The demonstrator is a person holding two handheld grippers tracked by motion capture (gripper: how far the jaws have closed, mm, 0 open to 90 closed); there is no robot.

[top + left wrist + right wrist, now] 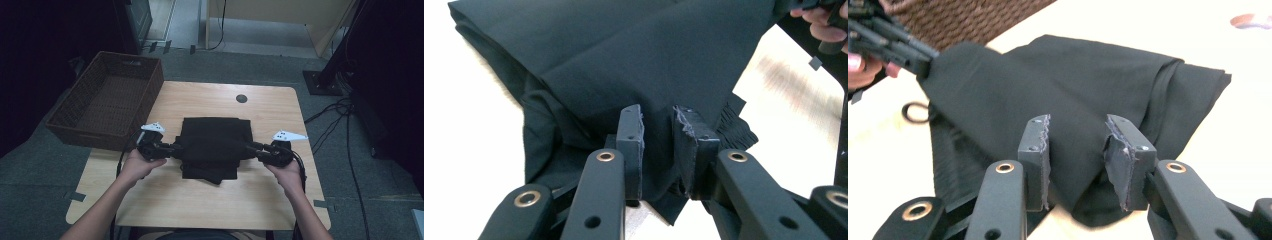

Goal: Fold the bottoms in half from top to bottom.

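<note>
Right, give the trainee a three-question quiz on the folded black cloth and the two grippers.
1. True or false: the folded black cloth lies inside the brown woven basket.
2. Which gripper has cloth between its jaws? A) left gripper only B) right gripper only C) both
3. Fill in: the basket stands at the light wooden table's far ___ corner, seen from the person's side.

Key: 1 false, it lies on the table; 2 C, one at each side edge, jaws visibly parted; 3 left.
</note>
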